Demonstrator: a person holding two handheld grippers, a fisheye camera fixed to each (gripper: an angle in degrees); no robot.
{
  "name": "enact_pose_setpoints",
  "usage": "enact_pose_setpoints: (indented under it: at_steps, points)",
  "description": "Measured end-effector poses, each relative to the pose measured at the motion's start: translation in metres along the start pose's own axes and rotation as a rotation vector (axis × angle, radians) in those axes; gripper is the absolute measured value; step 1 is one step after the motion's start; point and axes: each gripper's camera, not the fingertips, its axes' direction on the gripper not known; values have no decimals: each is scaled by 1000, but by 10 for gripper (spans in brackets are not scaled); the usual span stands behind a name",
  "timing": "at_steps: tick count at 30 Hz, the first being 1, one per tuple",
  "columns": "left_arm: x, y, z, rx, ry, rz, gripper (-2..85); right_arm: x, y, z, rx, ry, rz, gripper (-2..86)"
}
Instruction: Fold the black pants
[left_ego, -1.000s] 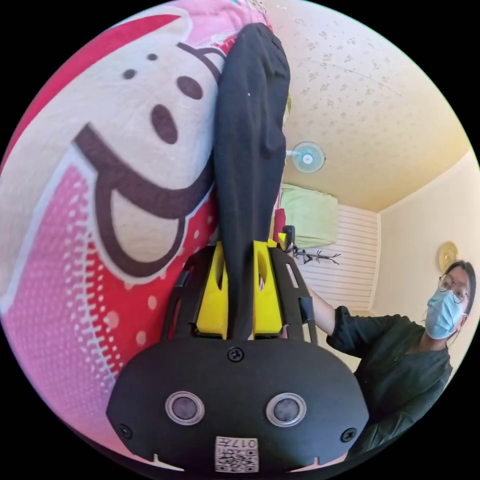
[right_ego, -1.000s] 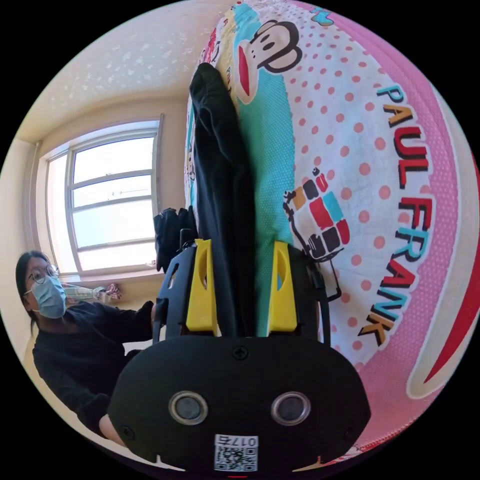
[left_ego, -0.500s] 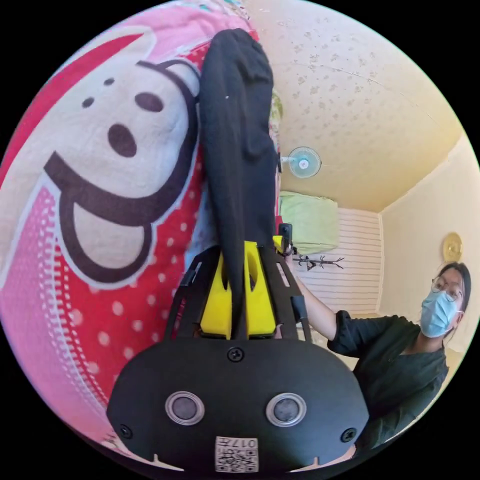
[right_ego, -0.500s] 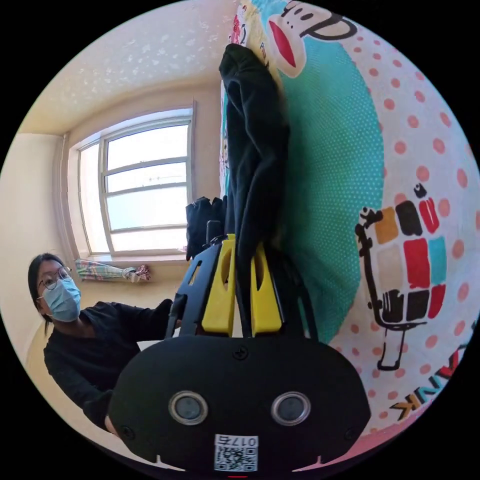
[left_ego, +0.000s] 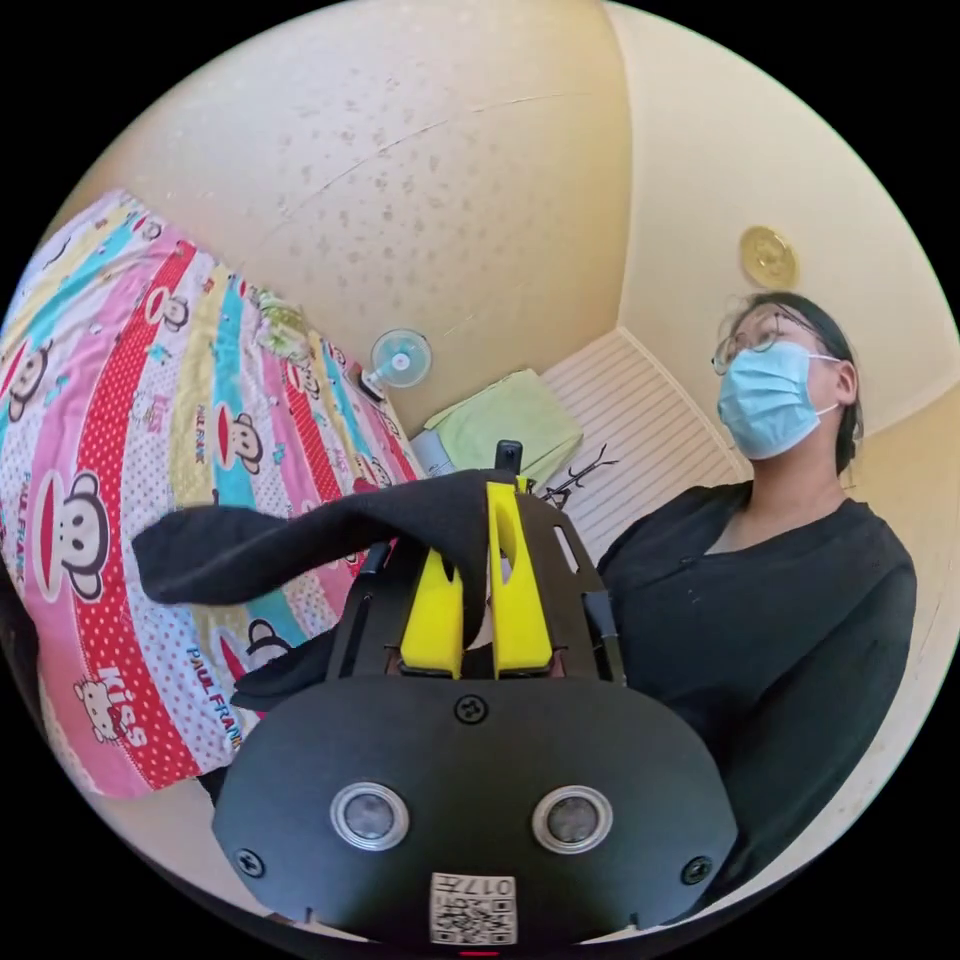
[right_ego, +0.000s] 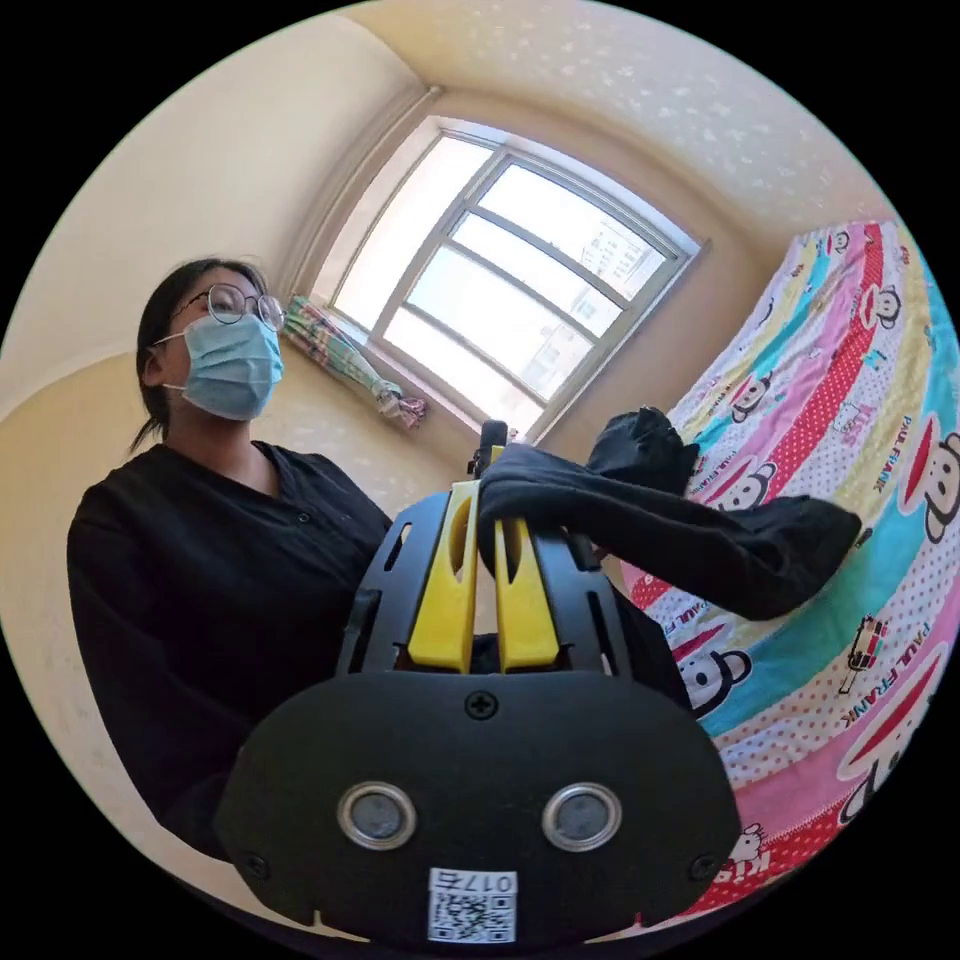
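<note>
In the left gripper view, the left gripper (left_ego: 477, 590) has its 2 yellow jaws drawn together on a fold of the black pants (left_ego: 300, 545). The cloth comes up out of the jaws, bends over the tips and trails off to the view's left as a thick tube ending in a rounded, free end. A second dark flap hangs lower, beside the gripper's black frame. The held part is lifted off the patterned bedspread (left_ego: 120, 420), which lies behind and below the cloth.

In the right gripper view, the right gripper (right_ego: 487, 590) is likewise clamped, both jaws pressing a fold of the black pants (right_ego: 690, 545). From the jaw tips the cloth runs to the view's right and ends in a free, blunt end held above the bedspread (right_ego: 850, 420). A bunched dark lump of cloth sits just behind the tips.

Close behind both grippers is the person (left_ego: 760, 620), in a dark top and a face mask, also seen in the right gripper view (right_ego: 200, 580).

Farther off, the bedspread's edge falls away at the bottom of each view. Beyond it stand a small fan (left_ego: 400, 358), a green cloth pile (left_ego: 510, 425) and a slatted wall panel (left_ego: 640, 420). A wide window (right_ego: 510, 300) shows in the right gripper view.
</note>
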Motion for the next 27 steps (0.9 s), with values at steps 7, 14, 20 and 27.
enact_pose_setpoints:
  at_steps: [7, 14, 20, 27]
  points:
    - [45, -50, 38, -6, -136, 25, 30, -71, -51, -41, 65, 81, -125, 0]
    - [-97, -79, 105, -37, -213, -202, 22, 62, -64, -84, 144, 255, 190, 0]
    - [-189, -22, 160, -142, -358, -358, 26, 134, -21, -76, 98, 422, 374, 1]
    - [-247, 193, 200, -247, -365, -827, 81, 181, 148, -41, -7, 379, 762, 22]
